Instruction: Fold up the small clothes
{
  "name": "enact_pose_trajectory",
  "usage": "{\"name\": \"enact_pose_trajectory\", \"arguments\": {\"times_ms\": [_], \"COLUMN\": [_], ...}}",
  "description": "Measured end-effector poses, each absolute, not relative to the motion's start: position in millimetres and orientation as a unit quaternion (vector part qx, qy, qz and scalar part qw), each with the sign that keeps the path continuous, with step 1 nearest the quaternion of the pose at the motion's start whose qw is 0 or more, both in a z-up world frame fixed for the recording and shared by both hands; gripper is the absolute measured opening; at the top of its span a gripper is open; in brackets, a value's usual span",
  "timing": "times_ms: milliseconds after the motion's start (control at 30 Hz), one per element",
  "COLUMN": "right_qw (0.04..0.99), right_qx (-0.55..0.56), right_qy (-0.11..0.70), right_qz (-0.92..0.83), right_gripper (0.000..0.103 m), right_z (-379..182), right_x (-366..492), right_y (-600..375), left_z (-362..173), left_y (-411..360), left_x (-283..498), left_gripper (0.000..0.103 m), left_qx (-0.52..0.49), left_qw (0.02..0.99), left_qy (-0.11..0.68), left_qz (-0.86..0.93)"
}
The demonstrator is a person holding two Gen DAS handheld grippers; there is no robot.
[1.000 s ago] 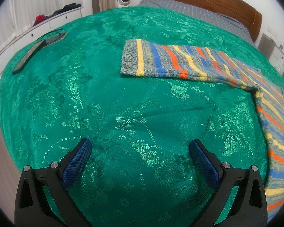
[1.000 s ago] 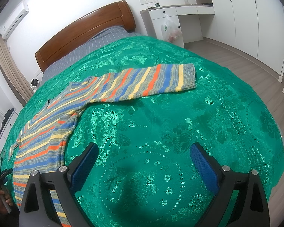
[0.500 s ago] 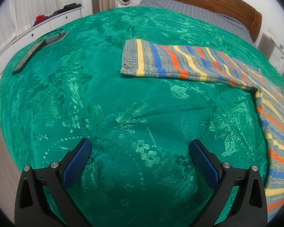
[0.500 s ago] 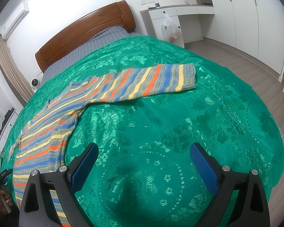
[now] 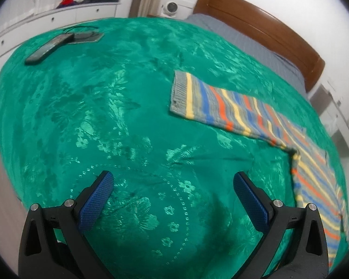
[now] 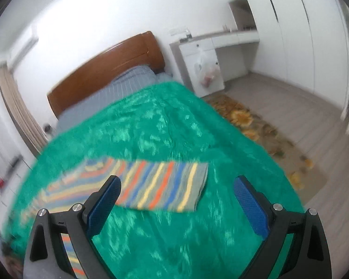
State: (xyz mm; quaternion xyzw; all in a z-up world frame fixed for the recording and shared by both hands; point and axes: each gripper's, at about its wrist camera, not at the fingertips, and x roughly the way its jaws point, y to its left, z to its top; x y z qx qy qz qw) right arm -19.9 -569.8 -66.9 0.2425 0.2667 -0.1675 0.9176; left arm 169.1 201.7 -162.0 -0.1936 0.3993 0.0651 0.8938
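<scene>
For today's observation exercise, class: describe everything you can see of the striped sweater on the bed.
The sweater looks knitted, with grey, blue, orange and yellow stripes and a ribbed grey cuff ending each sleeve. It lies flat and unfolded on the green bedspread, both sleeves stretched straight out to the sides, the body running toward the bed's near edge. Only the bedspread touches it; both grippers, jaws open, are clear of it.

A glossy green bedspread [image 5: 118, 107] is showing a satin sheen with a woven floral pattern across the middle of both views. A striped sweater [image 5: 223, 107] at right centre of the left view is looking like matt ribbed knit. The left gripper [image 5: 173, 183] and right gripper [image 6: 176, 187] are showing matt black plastic arms, textured blue pads [image 5: 97, 200] and shiny metal screws. A headboard [image 6: 109, 65] at upper left of the right view is gleaming as polished wood
</scene>
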Motion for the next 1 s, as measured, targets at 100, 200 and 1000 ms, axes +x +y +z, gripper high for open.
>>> {"name": "enact_pose_trajectory", "arguments": {"times_ms": [100, 200, 1000], "right_qw": [0.887, 0.853, 0.91], "right_qx": [0.328, 0.404, 0.169], "right_qy": [0.292, 0.316, 0.367], "right_qz": [-0.143, -0.094, -0.094], "right_gripper": [0.096, 0.089, 0.003], "right_z": [-85.6, -115.5, -12.4], "right_x": [-2.2, 21.3, 174.3], "right_y": [-606.7, -620.2, -486.5], "left_z": [-163.1, -164.5, -171.3], "left_y": [199.0, 192.8, 185.5], "left_x": [168.3, 167.7, 172.5], "left_gripper": [0.103, 0.103, 0.103], "left_qx": [-0.189, -0.176, -0.164], "left_qw": [0.894, 0.895, 0.895], "left_qy": [0.401, 0.404, 0.411], "left_qz": [0.068, 0.07, 0.06]}}
